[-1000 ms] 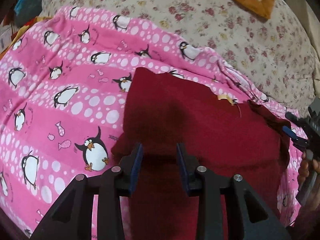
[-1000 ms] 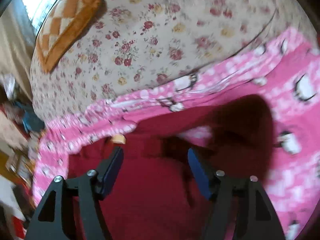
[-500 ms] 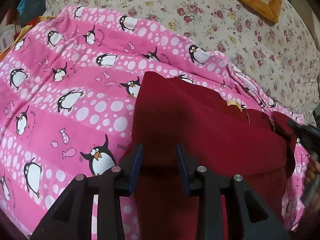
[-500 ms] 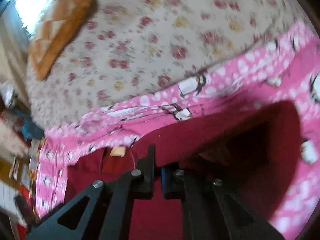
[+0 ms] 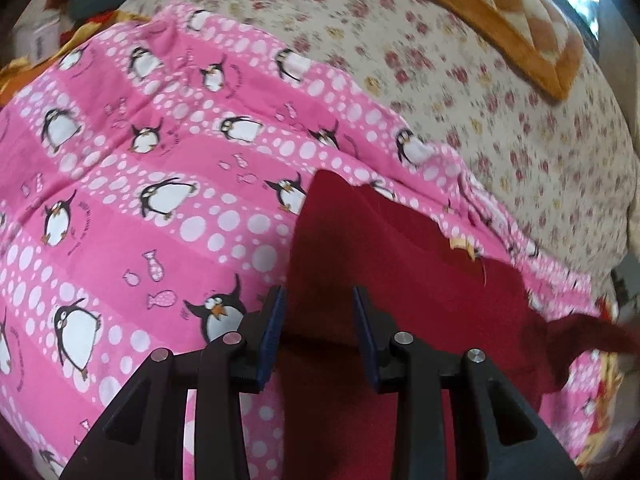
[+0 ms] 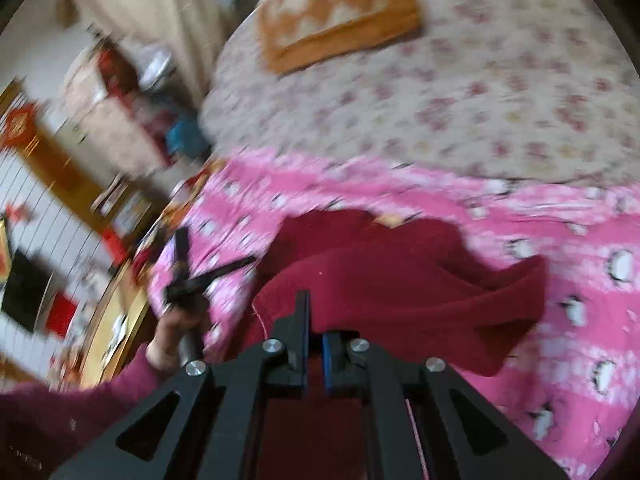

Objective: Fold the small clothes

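Note:
A dark red garment (image 5: 400,272) lies spread on a pink penguin blanket (image 5: 160,200). My left gripper (image 5: 318,320) is at the garment's near edge, narrowly closed on a bunch of the red cloth between its blue pads. In the right wrist view my right gripper (image 6: 316,320) is shut on another edge of the red garment (image 6: 400,280). That edge is lifted off the blanket (image 6: 580,240), and the cloth hangs in folds below the fingers. A hand in a maroon sleeve holds the left gripper (image 6: 192,276) at the garment's left side; it is blurred there.
The blanket covers part of a bed with a floral cover (image 5: 480,100). An orange checked cushion (image 5: 500,12) lies at the bed's far side. Beyond the bed's left edge stands cluttered furniture (image 6: 80,160), blurred.
My right gripper went from open over the garment to shut on its edge, then rose and rolled, pulling the cloth up. The left gripper shifted slightly and kept its grip.

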`<state>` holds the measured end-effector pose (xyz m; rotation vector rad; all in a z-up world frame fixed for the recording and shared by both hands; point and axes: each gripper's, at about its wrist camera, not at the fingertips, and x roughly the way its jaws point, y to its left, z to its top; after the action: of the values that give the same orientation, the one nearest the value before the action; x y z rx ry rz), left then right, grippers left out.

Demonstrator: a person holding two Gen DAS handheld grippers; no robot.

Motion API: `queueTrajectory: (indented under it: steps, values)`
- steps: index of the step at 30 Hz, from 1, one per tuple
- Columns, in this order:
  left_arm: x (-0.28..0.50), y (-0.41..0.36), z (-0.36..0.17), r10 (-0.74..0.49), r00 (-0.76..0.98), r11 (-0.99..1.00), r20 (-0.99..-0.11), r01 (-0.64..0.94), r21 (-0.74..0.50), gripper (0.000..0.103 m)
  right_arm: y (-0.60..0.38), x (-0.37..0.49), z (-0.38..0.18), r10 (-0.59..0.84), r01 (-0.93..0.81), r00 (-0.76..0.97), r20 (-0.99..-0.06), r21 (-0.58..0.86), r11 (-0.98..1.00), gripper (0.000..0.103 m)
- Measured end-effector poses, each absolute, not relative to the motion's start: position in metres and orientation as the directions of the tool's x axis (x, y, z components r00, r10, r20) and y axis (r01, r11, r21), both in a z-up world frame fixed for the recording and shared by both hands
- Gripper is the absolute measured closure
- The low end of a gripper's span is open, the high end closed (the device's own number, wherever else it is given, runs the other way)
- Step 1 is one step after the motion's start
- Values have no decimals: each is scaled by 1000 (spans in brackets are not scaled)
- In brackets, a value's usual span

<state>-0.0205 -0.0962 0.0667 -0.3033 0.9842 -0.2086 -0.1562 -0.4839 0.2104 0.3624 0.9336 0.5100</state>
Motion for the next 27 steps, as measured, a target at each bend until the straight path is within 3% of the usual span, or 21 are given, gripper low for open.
queueTrajectory:
  steps: [4, 11, 14, 17, 19, 23, 27]
  values:
    - [-18, -80, 64, -345, 531, 914, -774, 1, -407, 90, -427, -111, 172, 597, -299, 344, -724, 519, 801, 98]
    - [-11, -78, 58, -380, 508, 906, -773, 35, -422, 85, -362, -8, 61, 522, -171, 138, -842, 499, 849, 96]
    - [-9, -80, 55, -374, 500, 911, -781, 41, -410, 84, -359, 18, 35, 434, -101, 179, -883, 422, 901, 88]
    - [-7, -84, 51, -371, 486, 914, -791, 42, -403, 83, -365, 23, 25, 486, -52, 227, -844, 488, 871, 62]
    - [-7, -88, 51, -376, 483, 913, -791, 50, -404, 83, -374, 15, 30, 548, -28, 282, -788, 564, 825, 39]
    - [-12, -98, 55, -368, 495, 922, -787, 86, -377, 83, -391, -14, 56, 596, -48, 359, -719, 623, 780, 35]
    - [-15, -105, 62, -377, 508, 920, -775, 109, -376, 83, -415, -47, 84, 578, -65, 409, -706, 609, 790, 31]
